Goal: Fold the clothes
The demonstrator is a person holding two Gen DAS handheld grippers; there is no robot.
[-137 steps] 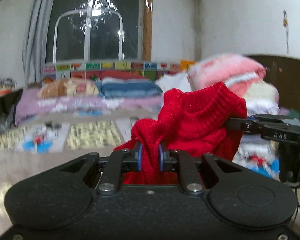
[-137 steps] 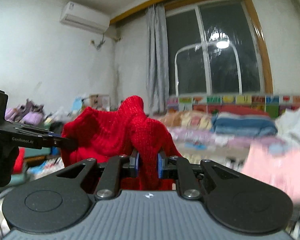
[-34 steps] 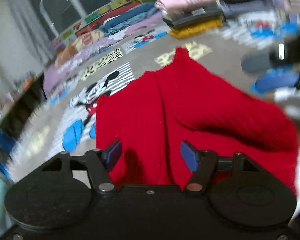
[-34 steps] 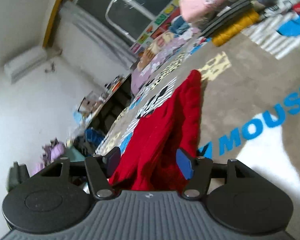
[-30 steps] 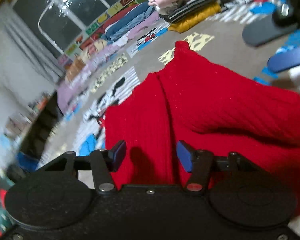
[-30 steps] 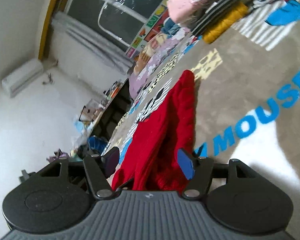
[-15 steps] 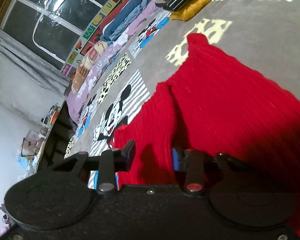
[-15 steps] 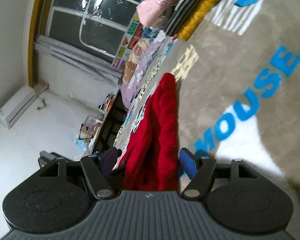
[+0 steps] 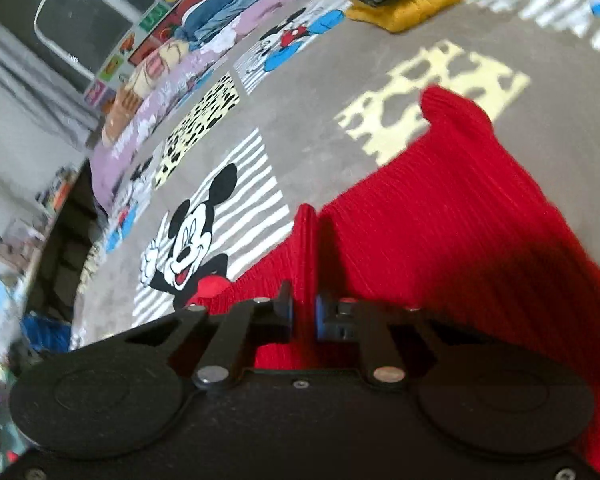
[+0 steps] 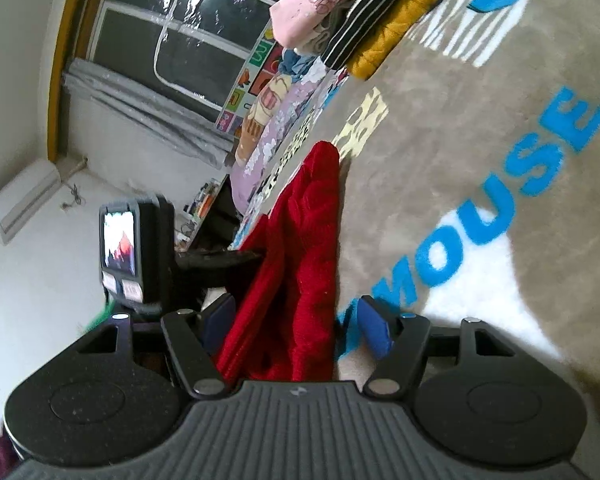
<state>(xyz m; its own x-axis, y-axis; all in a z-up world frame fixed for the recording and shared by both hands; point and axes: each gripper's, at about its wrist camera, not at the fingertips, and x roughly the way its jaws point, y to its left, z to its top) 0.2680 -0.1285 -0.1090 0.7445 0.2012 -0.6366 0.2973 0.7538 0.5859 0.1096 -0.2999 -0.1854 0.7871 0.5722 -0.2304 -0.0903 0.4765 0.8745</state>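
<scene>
Red sweater (image 9: 440,232) lies spread on the bed cover (image 9: 308,120), its near edge under both tongs. Left tongs (image 9: 303,312) are pinched shut on an upright ridge of the knit; blue pads press it from both sides. The rest of the sweater fans out right and away from them, one narrow end reaching a yellow spotted patch (image 9: 432,96) of the print. Just left of the tongs is a cartoon mouse print (image 9: 188,244) on stripes, partly covered by the sweater's edge.

Right tongs (image 10: 296,324) stand apart, jaws wide; a bunched fold of the sweater (image 10: 300,264) sits between the pads without either pad pressing it. The left tool's body and lit screen (image 10: 119,240) show just left, touching the sweater's far side. Big blue letters (image 10: 496,216) run across the cover to the right.

Further back: stack of folded clothes (image 10: 352,12), yellow at the bottom, then striped, then pink; beyond, pillows (image 9: 204,40) along a window (image 10: 180,28).

Versus about a second ago: left jaws were wide over flat knit, now clamped on the ridge. Right jaws much the same width, sweater between them then too. Earlier still, both held the sweater up in the air.
</scene>
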